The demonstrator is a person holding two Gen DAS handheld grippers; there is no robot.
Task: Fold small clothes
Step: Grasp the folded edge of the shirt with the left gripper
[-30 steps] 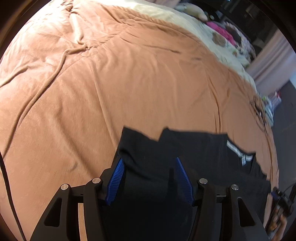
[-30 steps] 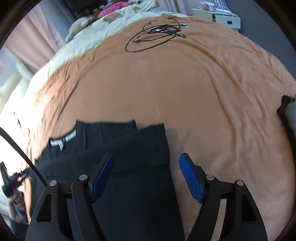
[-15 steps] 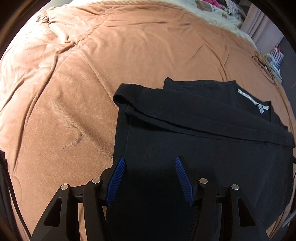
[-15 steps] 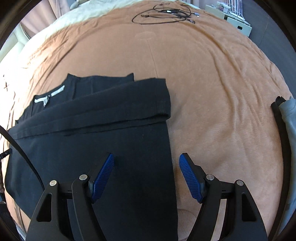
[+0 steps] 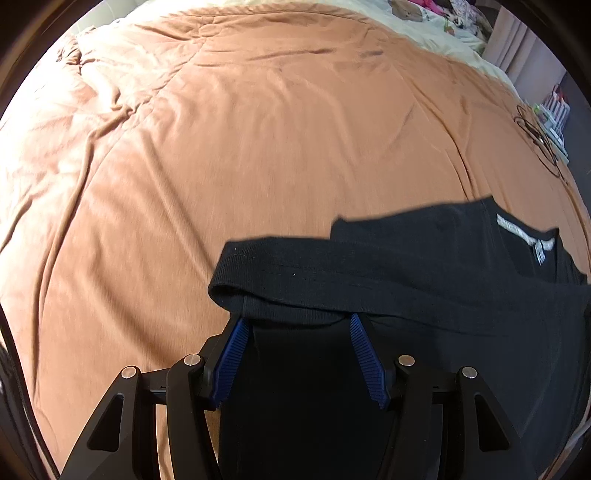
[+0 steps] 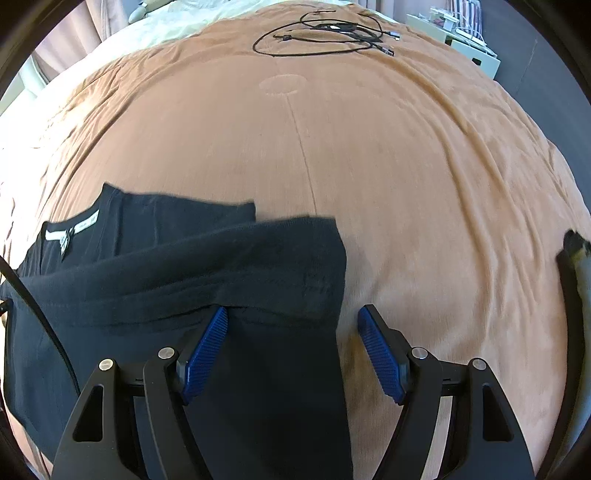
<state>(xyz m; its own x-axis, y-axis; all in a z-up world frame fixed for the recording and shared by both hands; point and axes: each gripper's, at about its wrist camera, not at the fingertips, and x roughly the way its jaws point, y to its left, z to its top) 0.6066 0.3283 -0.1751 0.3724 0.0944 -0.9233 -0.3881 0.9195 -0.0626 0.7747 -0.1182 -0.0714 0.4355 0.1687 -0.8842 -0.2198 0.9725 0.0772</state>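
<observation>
Change from half a second earlier: in both views the shirt's (image 5: 424, 273) folded band is seen nearer the tongs, its near edge now at the blue pads; more of the blanket (image 5: 258, 129) is shown beyond it.

Left tongs (image 5: 297, 321): spread wide, nothing gripped. The tips of the pads (image 5: 364, 354) are covered by the folded band; black cloth lies between them.

Right tongs (image 6: 293, 312): spread wide, nothing gripped. The left pad (image 6: 205, 350) is tucked under the band's edge; the right pad is over bare blanket, just beside the shirt's right edge.

Shirt (image 6: 184, 266): black, laid on the blanket, white neck label (image 6: 70, 229) at far left.

Cables (image 6: 325, 35): coiled, far side of bed.
</observation>
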